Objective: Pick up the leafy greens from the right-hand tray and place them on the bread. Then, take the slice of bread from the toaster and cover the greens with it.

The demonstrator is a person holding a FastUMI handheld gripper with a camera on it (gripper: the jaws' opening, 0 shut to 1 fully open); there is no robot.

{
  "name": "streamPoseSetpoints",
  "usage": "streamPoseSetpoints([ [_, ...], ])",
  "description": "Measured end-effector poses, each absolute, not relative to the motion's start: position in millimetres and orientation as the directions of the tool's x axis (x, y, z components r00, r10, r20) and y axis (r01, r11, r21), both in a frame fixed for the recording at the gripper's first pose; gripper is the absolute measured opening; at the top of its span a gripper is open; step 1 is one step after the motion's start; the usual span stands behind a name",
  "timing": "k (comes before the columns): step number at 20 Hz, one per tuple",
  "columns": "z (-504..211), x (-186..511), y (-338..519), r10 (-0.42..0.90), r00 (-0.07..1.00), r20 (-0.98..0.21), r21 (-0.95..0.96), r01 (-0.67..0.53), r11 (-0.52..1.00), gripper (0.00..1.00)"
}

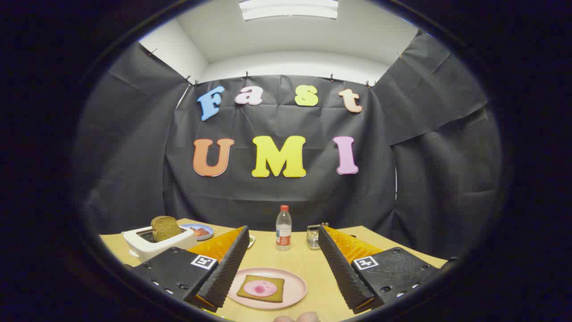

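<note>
Gripper (281,264) open wide, fingers spread apart, holding nothing, hovering above the wooden table (313,259).

One pink plate (292,279) sits on the table between the fingers, near end. On it one slice of bread (243,290), lying flat, roughly square, no clear long axis, corners turned slightly so its near edge runs a bit down to the right. One round pink slice of meat (260,289) lies on top of the bread, centred.

One white toaster (156,243) at far left, beyond the left finger. One brown slice of bread in the toaster (165,228) stands upright in the slot, long axis vertical, top sticking well out, broad face toward the camera.

One blue plate (199,231) just right of the toaster, with reddish food on it, too small to tell what. A small bit of green-white dish (251,241) peeks out past the left fingertip; cannot tell whether it holds the leafy greens.

One clear bottle (283,228) with red cap, upright, far centre, beyond the pink plate. One small metal container (313,237) right of the bottle, partly hidden behind the right finger.

Fingertips of a person's hand (297,318) at the very near edge.
</note>
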State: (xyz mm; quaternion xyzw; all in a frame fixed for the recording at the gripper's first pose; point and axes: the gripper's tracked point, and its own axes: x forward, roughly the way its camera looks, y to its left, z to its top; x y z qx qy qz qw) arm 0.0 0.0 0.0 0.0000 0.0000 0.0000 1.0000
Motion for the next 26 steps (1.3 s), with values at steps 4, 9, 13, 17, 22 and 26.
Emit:
streamPoseSetpoints([
  [4, 3.8, -2.4, -5.1, -0.010, 1.000, 0.008, -0.002, 0.010, 1.000, 0.95],
  [9, 4.4, -1.0, 2.3, 0.003, 1.000, 0.018, 0.004, -0.003, 1.000, 0.95],
  [13, 2.1, 1.9, 8.1, 0.014, 1.000, 0.009, -0.006, -0.014, 1.000, 0.95],
  [17, 0.4, 2.9, 9.2, 0.017, 1.000, 0.005, -0.008, -0.017, 1.000, 0.95],
  [22, -0.1, 3.7, 5.6, 0.015, 1.000, 0.000, -0.006, -0.015, 1.000, 0.95],
  [26, 0.3, 0.4, 1.3, 0.026, 1.000, 0.012, -0.035, -0.025, 0.999, 0.95],
])
